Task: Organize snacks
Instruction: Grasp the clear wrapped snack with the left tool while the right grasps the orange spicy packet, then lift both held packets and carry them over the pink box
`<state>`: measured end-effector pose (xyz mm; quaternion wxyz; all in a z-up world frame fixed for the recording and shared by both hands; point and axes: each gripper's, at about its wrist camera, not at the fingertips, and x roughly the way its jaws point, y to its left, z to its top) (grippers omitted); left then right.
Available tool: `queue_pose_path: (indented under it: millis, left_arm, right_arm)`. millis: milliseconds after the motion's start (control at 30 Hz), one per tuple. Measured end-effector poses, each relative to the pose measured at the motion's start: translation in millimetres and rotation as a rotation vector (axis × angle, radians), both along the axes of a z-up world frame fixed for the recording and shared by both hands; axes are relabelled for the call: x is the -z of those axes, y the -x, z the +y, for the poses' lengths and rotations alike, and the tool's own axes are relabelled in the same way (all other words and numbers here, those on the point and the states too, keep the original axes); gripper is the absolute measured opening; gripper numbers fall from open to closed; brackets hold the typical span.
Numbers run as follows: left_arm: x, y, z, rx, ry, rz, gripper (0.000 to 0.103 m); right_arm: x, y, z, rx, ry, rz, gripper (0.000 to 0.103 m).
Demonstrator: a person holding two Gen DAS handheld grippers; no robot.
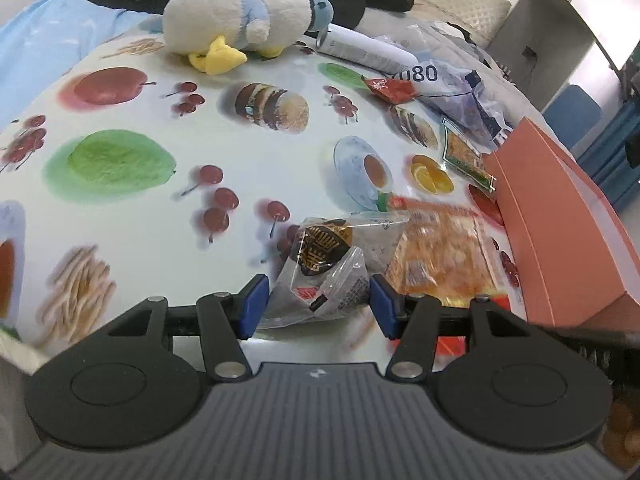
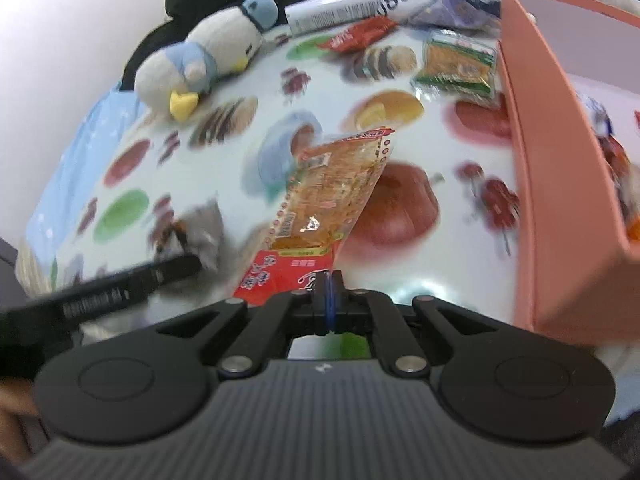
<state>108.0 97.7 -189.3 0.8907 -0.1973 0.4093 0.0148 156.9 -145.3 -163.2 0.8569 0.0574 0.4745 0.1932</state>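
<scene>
The orange snack packet (image 2: 332, 208) is pinched by its red end in the closed right gripper (image 2: 328, 300), its long axis pointing away over the table (image 2: 400, 280); the pink box (image 2: 560, 184) lies just rightward. The left gripper (image 1: 316, 304) is spread wide around a clear wrapped snack (image 1: 324, 268) near the table's front edge.

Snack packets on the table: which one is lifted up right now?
The orange packet with the red end, pinched in the right gripper; the clear dark-labelled packet lies between the left gripper's open fingers.
</scene>
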Motion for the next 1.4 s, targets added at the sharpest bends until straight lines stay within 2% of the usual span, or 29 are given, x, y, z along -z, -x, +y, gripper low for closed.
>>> queue_pose_path:
  millis: [167,300,533,600,667,733,900,967,1100,1267,1400]
  left_arm:
    - [2,7,-10,-0.031,0.01,0.055,0.061]
    - [0,11,-16,-0.037,-0.012,0.077,0.061]
    - [0,16,-17,-0.037,-0.011,0.097,0.061]
    - [0,16,-16,-0.036,-0.01,0.1,0.06]
    - [0,17,-17,-0.036,-0.01,0.101,0.06]
    - [0,17,-17,-0.039,-0.008,0.104,0.06]
    - [-1,14,-16,-0.041,-0.003,0.116,0.06]
    - [0,12,-14,-0.042,0.005,0.123,0.06]
    - [0,9,-12,-0.038,0.006,0.134,0.06]
    - [0,3,-9,-0.043,0.004,0.146,0.06]
    - [0,-2,-6,-0.039,0.003,0.154,0.06]
  right_arm:
    - [-1,25,-12,-0.02,0.051,0.003,0.003]
    - [-2,42,-14,-0.039,0.157,-0.029,0.005]
    - [3,51,-24,-0.03,0.195,0.002,0.013]
    - [0,53,-27,-0.014,0.195,0.001,0.028]
    - [-3,55,-28,-0.003,0.193,-0.008,0.066]
    - [-7,58,-30,0.006,0.167,-0.035,0.074]
    - [-11,54,-20,-0.033,0.082,-0.057,0.075]
    - [-10,48,-12,-0.034,0.078,-0.066,0.087]
    - [-4,31,3,-0.05,0.063,-0.07,0.087]
    - [12,7,21,-0.056,0.083,-0.085,0.086]
    - [24,-10,24,-0.018,0.132,-0.121,0.086]
